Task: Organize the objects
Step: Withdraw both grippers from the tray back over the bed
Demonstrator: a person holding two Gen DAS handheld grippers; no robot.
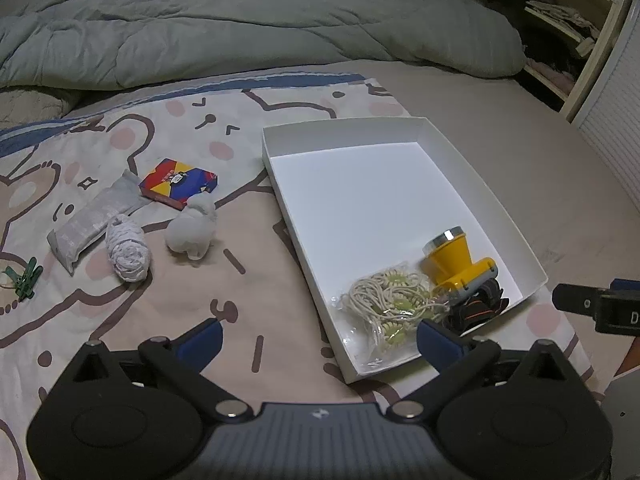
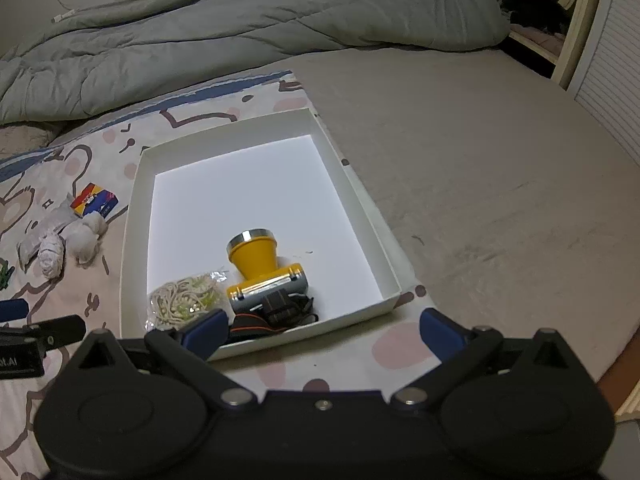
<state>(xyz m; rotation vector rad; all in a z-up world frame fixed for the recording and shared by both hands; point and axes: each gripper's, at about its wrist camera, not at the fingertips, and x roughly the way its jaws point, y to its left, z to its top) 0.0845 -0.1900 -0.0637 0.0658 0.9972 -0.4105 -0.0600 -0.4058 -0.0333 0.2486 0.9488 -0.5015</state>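
The left gripper [image 1: 318, 334] is seen with its jaws wide apart and nothing between them; the right gripper [image 2: 324, 330] is spread in the same way and is also empty. A white box [image 1: 444, 140] lies on the bed, on a cartoon-printed sheet [image 1: 248, 264]; in its near end a yellow headlamp [image 1: 454, 258] and a bag of coiled cord [image 1: 390, 300] are already placed, touching each other.

The things not yet sorted are found at about 9 o'clock of the box in the left wrist view: a colourful card box [image 1: 178, 182], a grey packet [image 1: 94, 220], a patterned sock roll [image 1: 128, 254], a plain white sock roll [image 1: 192, 226] and a green clip [image 1: 28, 278] at the far left edge.

The step in hand is judged to be the reach for the next item, probably by the left gripper, which is nearer to them. The white sock roll is best taken across its middle, with the jaws lowered fully around it before they are closed; soft cloth is expected to give, so a firm closing is needed.

The card box touches the white sock roll at its 11 o'clock, and the packet lies against the patterned roll, so a neighbour could be pushed aside. A grey duvet [image 1: 240, 20] lies at 12 o'clock, well apart.
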